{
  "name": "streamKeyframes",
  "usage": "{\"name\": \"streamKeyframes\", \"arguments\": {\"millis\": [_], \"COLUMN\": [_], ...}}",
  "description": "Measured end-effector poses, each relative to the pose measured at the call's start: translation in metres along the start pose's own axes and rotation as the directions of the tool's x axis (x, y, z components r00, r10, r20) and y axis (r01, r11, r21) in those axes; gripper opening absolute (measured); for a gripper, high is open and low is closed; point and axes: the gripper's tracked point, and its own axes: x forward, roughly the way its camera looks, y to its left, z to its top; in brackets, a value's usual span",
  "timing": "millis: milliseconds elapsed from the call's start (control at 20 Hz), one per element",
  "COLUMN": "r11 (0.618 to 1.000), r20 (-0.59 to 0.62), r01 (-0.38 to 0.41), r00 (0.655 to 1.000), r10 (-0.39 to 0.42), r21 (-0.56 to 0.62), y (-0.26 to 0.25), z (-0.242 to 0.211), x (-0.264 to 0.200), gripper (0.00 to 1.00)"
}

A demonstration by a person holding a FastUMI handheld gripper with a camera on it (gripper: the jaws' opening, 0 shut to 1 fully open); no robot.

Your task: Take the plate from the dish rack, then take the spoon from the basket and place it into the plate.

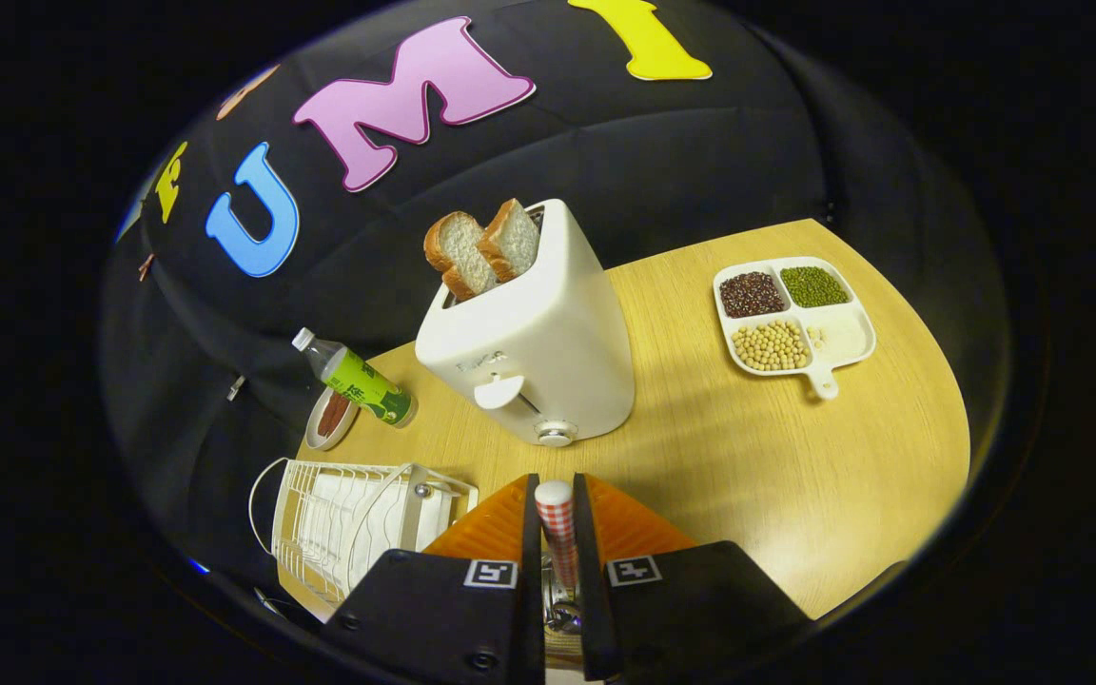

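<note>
My gripper (557, 485) is shut on a spoon (559, 533) with a red-and-white checked handle. The handle stands up between the two fingers (531, 533), and the metal bowl end hangs low near the gripper body. Directly below the fingers lies an orange plate (486, 533), showing on both sides of them on the wooden table (795, 476). Left of the plate stands a white wire dish rack (348, 518) with a wire handle. I cannot make out a separate basket.
A white toaster (534, 342) with two bread slices stands just beyond the fingers. A green-labelled bottle (358, 381) lies tilted by a small dish (331, 419) behind the rack. A white divided tray of beans (791, 314) sits far right.
</note>
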Motion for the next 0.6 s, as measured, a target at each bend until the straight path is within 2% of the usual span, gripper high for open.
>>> {"name": "streamKeyframes", "arguments": {"millis": [100, 450, 600], "r11": [1.0, 0.996, 0.995], "r20": [0.0, 0.108, 0.164], "r01": [0.003, -0.079, -0.088], "r00": [1.0, 0.992, 0.983], "r10": [-0.003, 0.073, 0.08], "r21": [-0.011, 0.05, 0.045], "y": [-0.001, 0.011, 0.009], "z": [0.001, 0.044, 0.067], "x": [-0.009, -0.042, -0.065], "gripper": [0.15, 0.15, 0.15]}}
